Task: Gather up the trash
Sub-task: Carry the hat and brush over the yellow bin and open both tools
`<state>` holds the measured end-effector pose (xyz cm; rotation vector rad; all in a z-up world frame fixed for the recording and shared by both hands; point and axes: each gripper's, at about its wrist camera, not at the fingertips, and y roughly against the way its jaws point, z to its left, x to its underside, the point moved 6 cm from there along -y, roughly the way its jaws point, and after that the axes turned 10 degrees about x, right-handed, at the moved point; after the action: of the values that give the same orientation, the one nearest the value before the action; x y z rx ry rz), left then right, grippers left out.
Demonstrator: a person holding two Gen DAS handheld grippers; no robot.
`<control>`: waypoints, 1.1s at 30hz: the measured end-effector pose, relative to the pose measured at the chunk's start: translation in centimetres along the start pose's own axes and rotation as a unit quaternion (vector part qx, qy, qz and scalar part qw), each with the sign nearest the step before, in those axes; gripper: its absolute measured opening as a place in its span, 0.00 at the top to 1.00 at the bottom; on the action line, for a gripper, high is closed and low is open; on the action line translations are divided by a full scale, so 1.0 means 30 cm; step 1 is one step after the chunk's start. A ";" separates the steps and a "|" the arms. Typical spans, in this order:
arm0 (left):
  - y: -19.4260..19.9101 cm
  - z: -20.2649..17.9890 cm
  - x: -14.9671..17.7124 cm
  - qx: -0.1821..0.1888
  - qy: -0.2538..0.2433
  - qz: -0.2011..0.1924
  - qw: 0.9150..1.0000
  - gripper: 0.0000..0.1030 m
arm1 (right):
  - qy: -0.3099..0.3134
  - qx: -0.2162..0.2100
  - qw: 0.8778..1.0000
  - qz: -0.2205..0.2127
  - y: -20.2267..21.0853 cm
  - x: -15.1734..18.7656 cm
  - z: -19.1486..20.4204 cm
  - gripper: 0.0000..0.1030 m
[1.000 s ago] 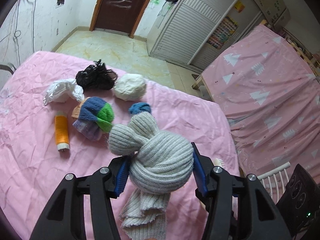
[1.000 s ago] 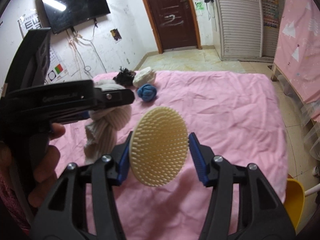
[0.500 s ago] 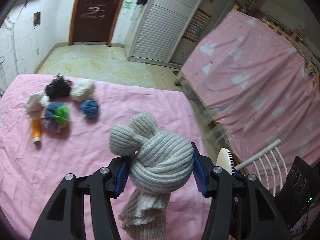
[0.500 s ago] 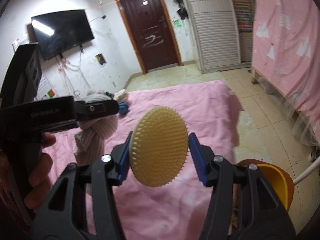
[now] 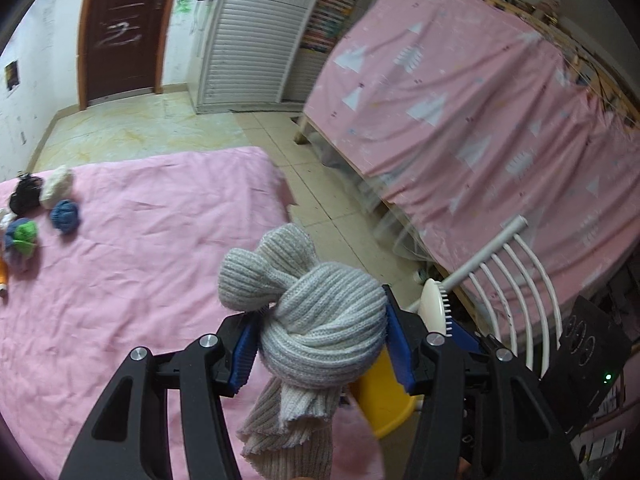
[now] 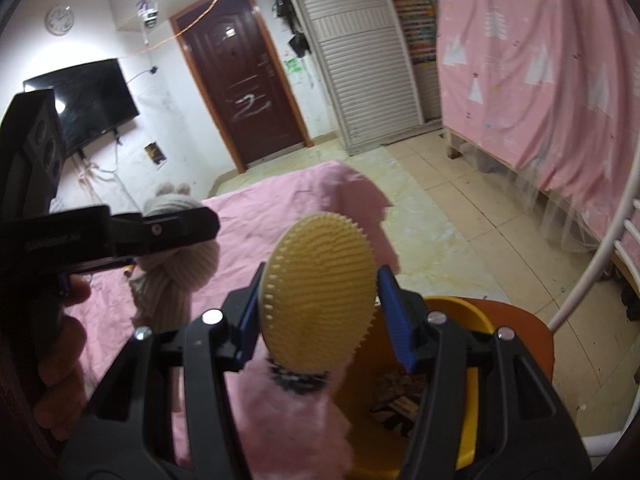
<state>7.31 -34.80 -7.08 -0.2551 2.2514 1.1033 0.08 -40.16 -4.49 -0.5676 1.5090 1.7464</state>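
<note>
Right gripper (image 6: 318,308) view alone reveals scraps (image 6: 396,400) inside yellow bin (image 6: 472,408).

Legible marks: a white scrawl shaped like the numeral 2 on the dark brown door (image 6: 245,104), also seen on the door in the left wrist view. Embossed lettering runs along the side of the left gripper (image 6: 176,232), too blurred to read. The wall clock (image 6: 59,20) shows a dial with numerals too small to make out.
</note>
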 end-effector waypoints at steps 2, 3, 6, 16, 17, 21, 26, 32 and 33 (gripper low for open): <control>-0.030 -0.043 0.007 0.022 -0.003 0.010 1.000 0.55 | -0.013 0.007 1.000 -0.003 0.007 0.006 -0.051 0.49; -0.041 -0.064 0.011 0.040 -0.001 0.014 0.999 0.55 | -0.017 0.009 1.000 -0.004 0.010 0.007 -0.069 0.49; -0.084 -0.123 0.019 0.084 0.003 0.027 0.996 0.55 | -0.035 0.020 0.999 -0.006 0.015 0.020 -0.138 0.49; -0.232 -0.213 0.079 0.102 0.000 0.066 0.993 0.52 | -0.060 0.043 0.997 0.008 0.011 0.079 -0.261 0.49; -0.244 -0.214 0.083 0.103 0.002 0.070 0.992 0.48 | -0.061 0.045 0.997 0.011 0.008 0.087 -0.268 0.49; -0.259 -0.211 0.091 0.100 0.004 0.074 0.992 0.40 | -0.066 0.052 0.996 0.022 -0.010 0.107 -0.289 0.49; -0.216 -0.179 0.071 0.094 0.003 0.059 0.994 0.39 | -0.063 0.056 0.996 0.031 -0.036 0.114 -0.279 0.49; -0.139 -0.112 0.036 0.088 0.011 0.036 0.995 0.37 | -0.062 0.061 0.995 0.041 -0.066 0.106 -0.248 0.40; -0.125 -0.099 0.030 0.087 0.013 0.033 0.996 0.37 | -0.062 0.062 0.995 0.041 -0.069 0.103 -0.239 0.37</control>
<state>6.86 -39.39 -8.69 -0.1256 2.3760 0.9346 -1.22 -46.28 -9.60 -0.3322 1.5601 1.7029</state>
